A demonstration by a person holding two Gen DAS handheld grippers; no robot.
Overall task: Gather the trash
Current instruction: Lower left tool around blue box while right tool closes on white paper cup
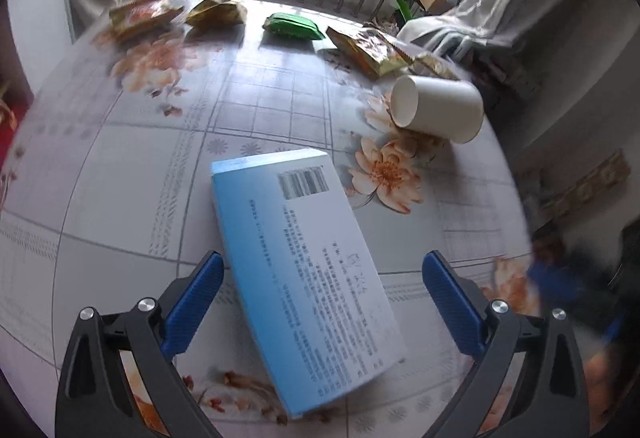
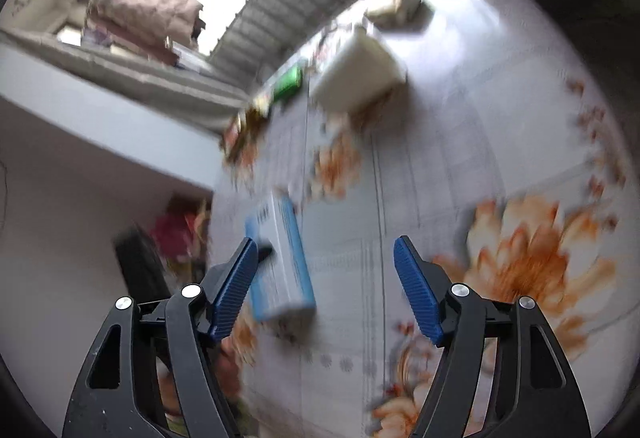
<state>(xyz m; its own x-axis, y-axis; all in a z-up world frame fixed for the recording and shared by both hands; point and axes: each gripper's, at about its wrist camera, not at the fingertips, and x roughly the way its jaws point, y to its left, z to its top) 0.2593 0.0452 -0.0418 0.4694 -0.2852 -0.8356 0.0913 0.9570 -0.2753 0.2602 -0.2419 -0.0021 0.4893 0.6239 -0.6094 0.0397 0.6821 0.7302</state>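
The left gripper (image 1: 322, 278) hangs over the blue-and-white box (image 1: 304, 270), its jaws spread wide on either side of the carton, which lies flat and askew on the floral worktop (image 1: 120, 177). To grip well, I would turn the wrist to match the box's slant, then close across its narrow width. The right gripper (image 2: 324, 270) also has its jaws spread and holds nothing; its view is blurred. A white paper cup (image 1: 438, 107) lies tipped over to the far right, and crumpled snack wrappers (image 1: 216, 13) line the far edge, well apart from the box. Nothing blocks the grasp.
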